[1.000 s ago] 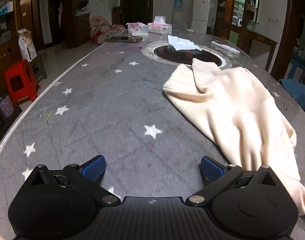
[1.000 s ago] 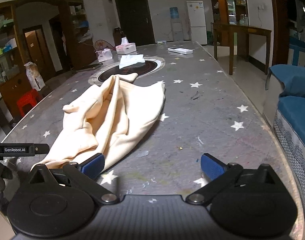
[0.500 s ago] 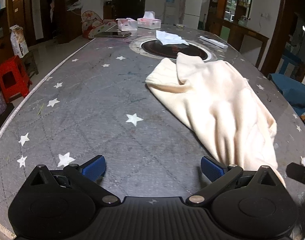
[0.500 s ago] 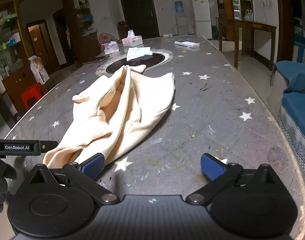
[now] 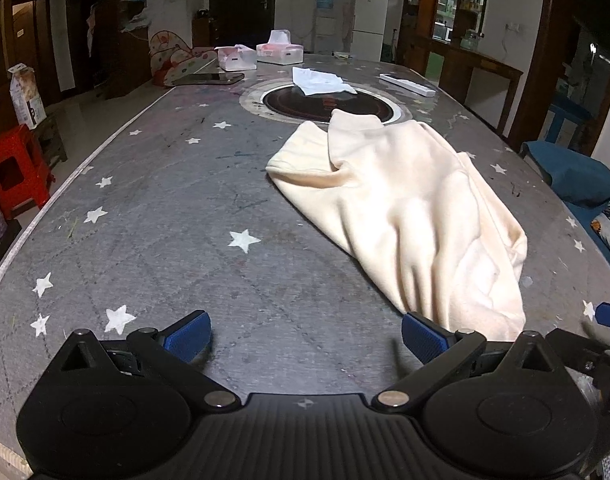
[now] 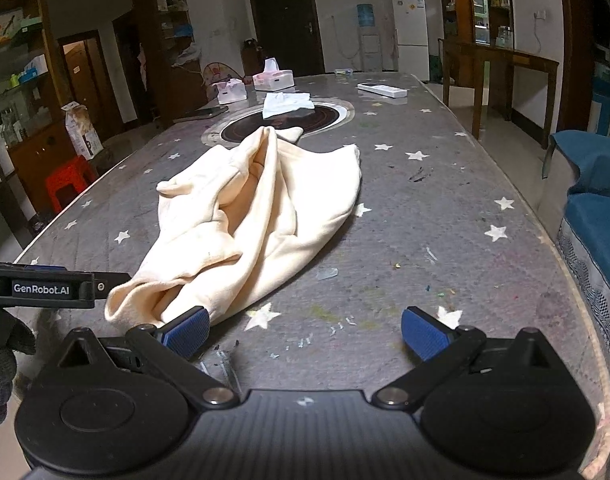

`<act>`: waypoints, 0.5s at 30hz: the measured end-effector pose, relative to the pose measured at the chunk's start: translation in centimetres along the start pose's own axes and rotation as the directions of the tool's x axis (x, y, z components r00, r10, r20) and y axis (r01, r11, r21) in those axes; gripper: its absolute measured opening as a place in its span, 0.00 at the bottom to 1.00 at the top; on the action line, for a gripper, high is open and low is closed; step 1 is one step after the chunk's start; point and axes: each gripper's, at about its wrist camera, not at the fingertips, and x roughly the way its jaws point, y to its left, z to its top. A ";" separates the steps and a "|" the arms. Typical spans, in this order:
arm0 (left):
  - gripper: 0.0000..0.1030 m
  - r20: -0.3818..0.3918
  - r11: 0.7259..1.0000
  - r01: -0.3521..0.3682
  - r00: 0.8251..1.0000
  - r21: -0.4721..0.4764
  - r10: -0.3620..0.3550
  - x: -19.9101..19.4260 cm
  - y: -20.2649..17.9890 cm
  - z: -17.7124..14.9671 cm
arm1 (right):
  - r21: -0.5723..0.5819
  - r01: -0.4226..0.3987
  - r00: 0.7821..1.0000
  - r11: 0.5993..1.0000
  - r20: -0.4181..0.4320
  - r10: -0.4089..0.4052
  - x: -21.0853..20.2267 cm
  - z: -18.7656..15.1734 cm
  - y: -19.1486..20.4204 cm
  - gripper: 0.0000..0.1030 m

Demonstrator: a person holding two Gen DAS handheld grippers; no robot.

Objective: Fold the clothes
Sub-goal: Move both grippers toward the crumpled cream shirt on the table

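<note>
Both claws spread, cream garment [image 6: 257,216] seemingly between.

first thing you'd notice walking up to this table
The cream garment lying crumpled down the middle of the grey star-patterned table, its near end bunched close to the left hand-held gripper and the right hand-held gripper; both stand open and hold nothing. Beyond it a round dark hotplate is set into the tabletop with a white cloth on its far edge, and tissue boxes sit at the far end.
</note>
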 end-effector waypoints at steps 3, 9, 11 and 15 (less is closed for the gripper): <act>1.00 0.003 1.000 0.001 1.000 0.005 -0.001 -0.1 -0.2 0.1 | -0.006 -0.001 1.000 1.000 -0.002 0.001 0.0 0.0 0.2 1.00; 1.00 0.002 1.000 0.001 1.000 0.010 -0.001 0.0 -0.5 0.3 | -0.019 -0.004 1.000 1.000 -0.008 0.004 0.0 0.0 0.6 1.00; 1.00 0.001 1.000 0.001 1.000 0.011 -0.001 0.0 -0.6 0.3 | -0.022 -0.004 1.000 1.000 -0.010 0.003 0.1 0.1 0.7 1.00; 1.00 0.000 1.000 0.003 1.000 0.017 -0.003 0.0 -0.8 0.4 | -0.027 -0.006 1.000 1.000 -0.014 0.006 0.2 0.1 0.8 1.00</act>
